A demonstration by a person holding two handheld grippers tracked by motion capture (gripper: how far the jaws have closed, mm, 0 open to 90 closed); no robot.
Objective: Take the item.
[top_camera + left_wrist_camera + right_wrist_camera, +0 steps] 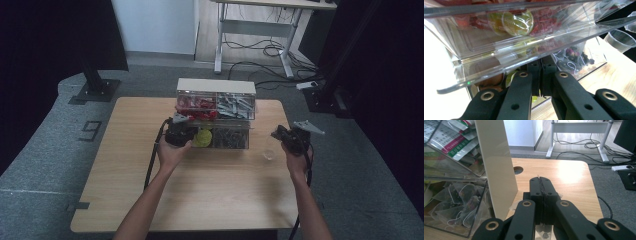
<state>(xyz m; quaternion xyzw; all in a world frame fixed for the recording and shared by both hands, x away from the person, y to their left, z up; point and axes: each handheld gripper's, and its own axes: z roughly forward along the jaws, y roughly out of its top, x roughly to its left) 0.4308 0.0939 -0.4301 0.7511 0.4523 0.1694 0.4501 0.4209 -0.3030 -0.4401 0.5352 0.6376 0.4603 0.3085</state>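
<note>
A clear two-tier organizer (pixel 216 86) stands at the table's far middle, with red and grey packets above and yellow-green discs (pixel 202 137) and tea bags (pixel 461 205) below. My left gripper (pixel 189 131) is at the lower left drawer. In the left gripper view its jaws (pixel 540 66) are shut on the edge of the raised clear flap (pixel 499 45). My right gripper (pixel 276 134) hovers by a clear plastic cup (pixel 270 150) to the organizer's right. Its jaws (pixel 540 180) are shut on a tea bag (pixel 544 233), whose thread runs along the seam.
The organizer's cream side wall (pixel 496 170) stands just left of my right gripper. The table has a round hole (pixel 517 170) near its far edge. Behind the table are a white desk frame (pixel 255 30), floor cables and a black stand base (pixel 97 90).
</note>
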